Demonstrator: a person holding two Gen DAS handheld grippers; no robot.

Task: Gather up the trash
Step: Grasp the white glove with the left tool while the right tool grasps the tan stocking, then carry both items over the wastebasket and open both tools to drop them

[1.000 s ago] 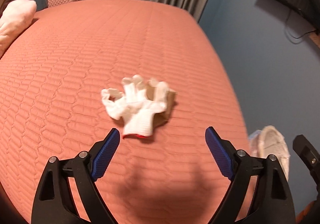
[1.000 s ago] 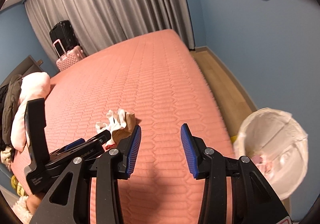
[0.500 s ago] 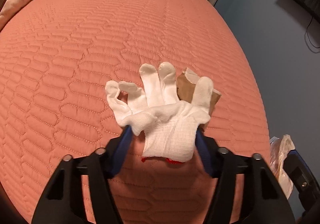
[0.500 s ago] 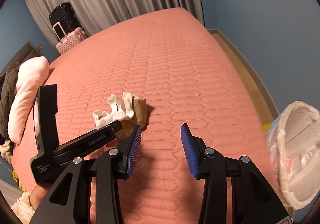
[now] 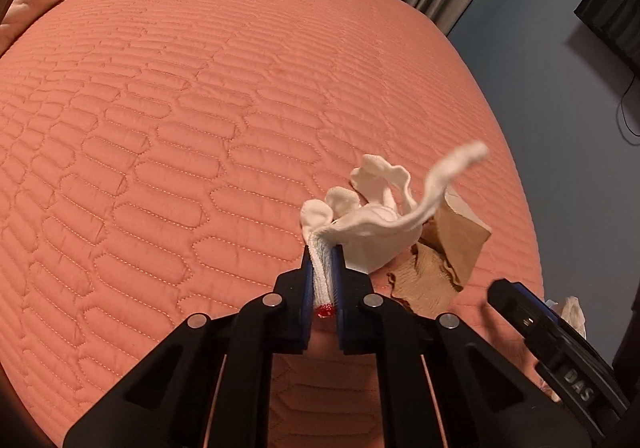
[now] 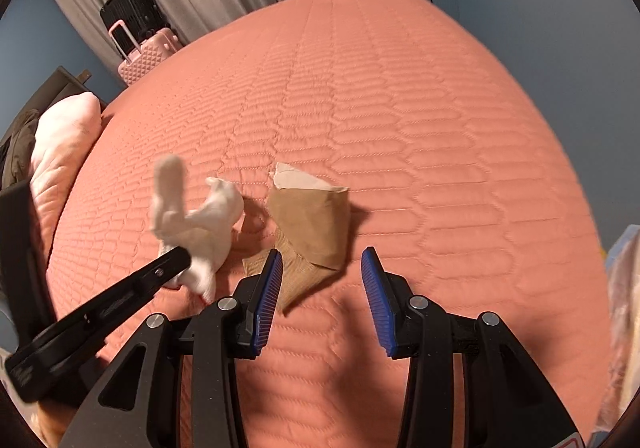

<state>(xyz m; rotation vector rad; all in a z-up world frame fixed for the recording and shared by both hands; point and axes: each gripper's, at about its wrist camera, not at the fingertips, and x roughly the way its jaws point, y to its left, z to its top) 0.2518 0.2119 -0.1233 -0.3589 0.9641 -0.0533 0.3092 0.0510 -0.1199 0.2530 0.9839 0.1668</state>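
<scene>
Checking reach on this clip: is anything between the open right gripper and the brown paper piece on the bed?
Nothing visible. The right gripper faces the brown paper directly; the white glove, held by the left gripper, hangs off to its left.

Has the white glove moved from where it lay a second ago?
Yes. The glove, pinched in the left tool, is now lifted off the brown bag it covered; the bag rests on the bed.

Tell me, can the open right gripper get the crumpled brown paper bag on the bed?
Probably yes. The right gripper is open, right before the crumpled brown paper bag; the white knit glove hangs off to the side.
</scene>
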